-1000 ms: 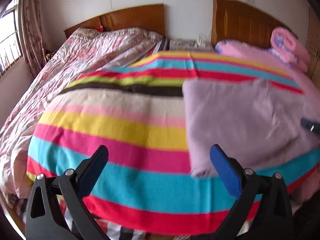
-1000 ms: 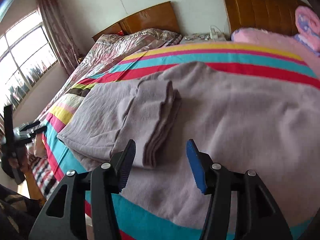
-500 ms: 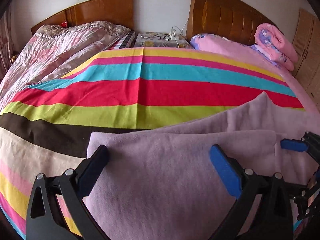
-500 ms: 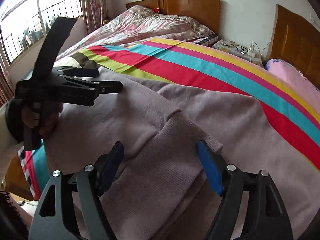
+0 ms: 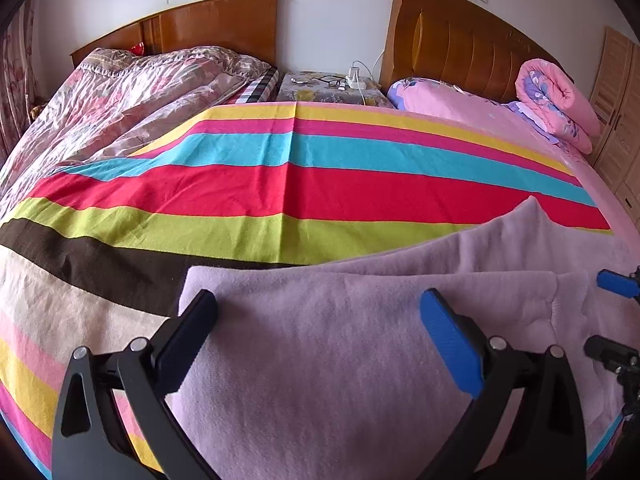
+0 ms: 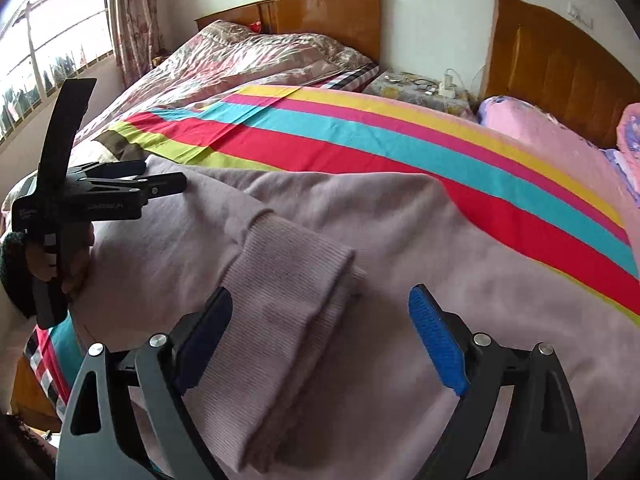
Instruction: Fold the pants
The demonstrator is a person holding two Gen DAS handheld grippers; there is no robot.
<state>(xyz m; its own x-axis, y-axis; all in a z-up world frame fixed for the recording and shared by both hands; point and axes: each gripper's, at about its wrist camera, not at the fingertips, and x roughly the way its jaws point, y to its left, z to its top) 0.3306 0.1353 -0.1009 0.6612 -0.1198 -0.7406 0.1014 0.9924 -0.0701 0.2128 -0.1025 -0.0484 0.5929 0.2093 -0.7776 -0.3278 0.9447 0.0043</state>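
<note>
Mauve knit pants [image 6: 360, 264] are lying half-folded on the striped bed [image 5: 280, 184], both the left hand-held gripper [image 5: 320, 332] and right hand-held gripper [image 6: 320, 332] spread and empty, its jaws just opening, risking the ribbed cuff [image 6: 288, 280] slipping askew if snagged.

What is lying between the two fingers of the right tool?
The ribbed cuff of the lilac pants lies between the open right tool, seen in the right wrist view.

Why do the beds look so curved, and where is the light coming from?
Left wrist view: a fisheye lens bows the striped sheet and headboards, with dark corners. Right wrist view: daylight enters through the window, which is blown out; both views are sharp.
</note>
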